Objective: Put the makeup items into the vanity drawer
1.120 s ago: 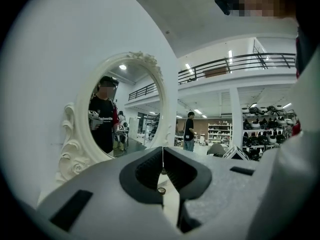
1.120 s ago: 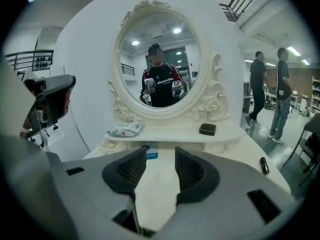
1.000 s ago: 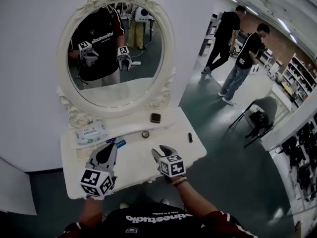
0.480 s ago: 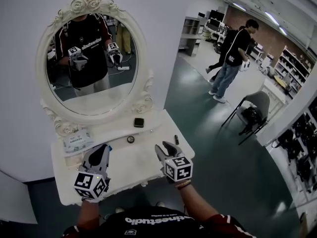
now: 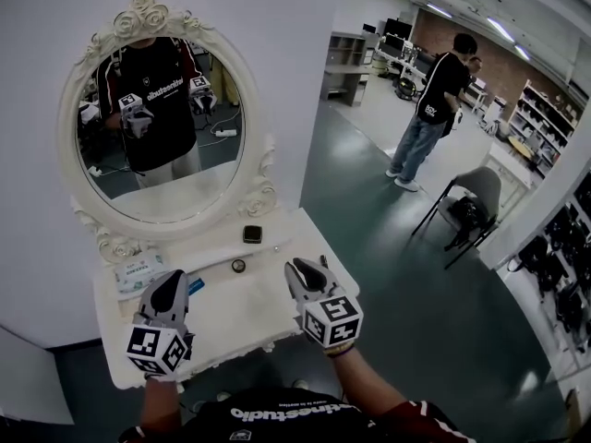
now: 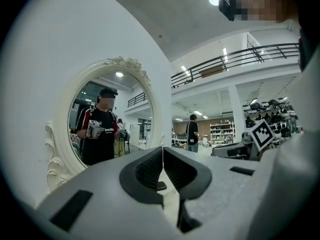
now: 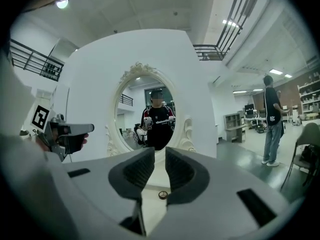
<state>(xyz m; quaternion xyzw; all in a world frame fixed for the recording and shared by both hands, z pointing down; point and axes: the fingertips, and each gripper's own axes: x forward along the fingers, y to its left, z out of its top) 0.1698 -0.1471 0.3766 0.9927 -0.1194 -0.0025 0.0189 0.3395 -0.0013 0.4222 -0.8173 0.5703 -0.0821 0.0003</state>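
My left tool (image 5: 169, 284) is closed tight with nothing in it, held over the white vanity surface (image 5: 249, 307). My right tool (image 5: 303, 273) has just been closing and now shows only a narrow gap, also with nothing in it. The makeup lies on the surface: a small black square compact (image 5: 252, 233) just below the white oval mirror (image 5: 157, 127), and a small round dark tin (image 5: 238, 266) between the tools.

Two grippers (image 5: 169, 280) (image 5: 304, 269), one mirror (image 5: 157, 169)
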